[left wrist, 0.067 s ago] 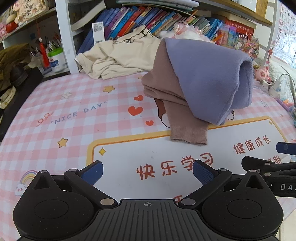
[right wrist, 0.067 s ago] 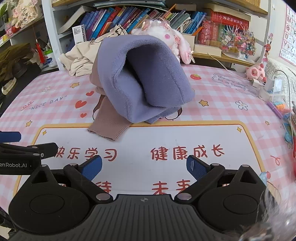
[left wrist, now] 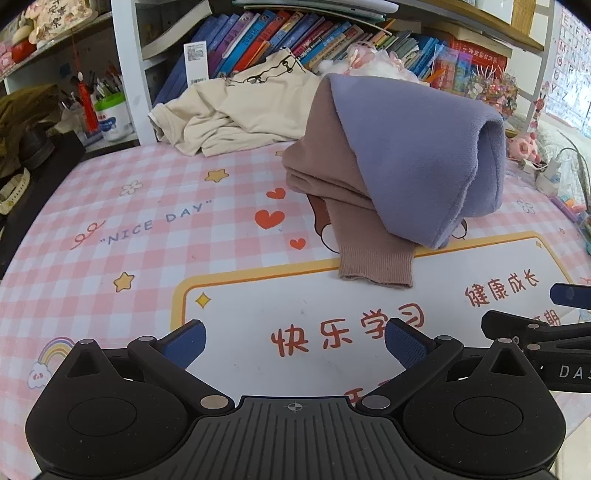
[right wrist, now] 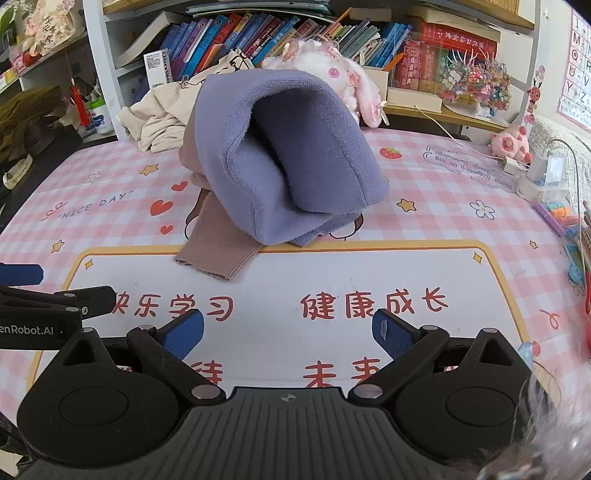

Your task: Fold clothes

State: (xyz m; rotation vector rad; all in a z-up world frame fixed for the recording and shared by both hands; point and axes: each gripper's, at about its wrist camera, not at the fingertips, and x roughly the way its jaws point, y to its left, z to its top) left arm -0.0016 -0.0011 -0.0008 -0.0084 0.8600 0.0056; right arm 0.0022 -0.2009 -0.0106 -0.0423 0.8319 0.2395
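Observation:
A purple garment (left wrist: 424,155) (right wrist: 284,162) lies folded in a thick bundle on top of a mauve knit garment (left wrist: 332,192) (right wrist: 218,251), whose ribbed cuff sticks out toward me. Both rest on the pink checked table mat (left wrist: 147,221) (right wrist: 443,206). A crumpled cream garment (left wrist: 236,114) (right wrist: 162,118) lies behind them by the bookshelf. My left gripper (left wrist: 295,343) is open and empty, low over the mat's white panel, short of the cuff. My right gripper (right wrist: 288,332) is open and empty beside it, also short of the clothes.
A bookshelf with books (left wrist: 280,33) (right wrist: 236,33) runs along the back. A pink plush rabbit (right wrist: 332,77) sits behind the bundle. Small toys, a charger and cable (right wrist: 535,166) crowd the right edge. A pen cup (left wrist: 110,114) and dark clothes (left wrist: 26,122) stand at left.

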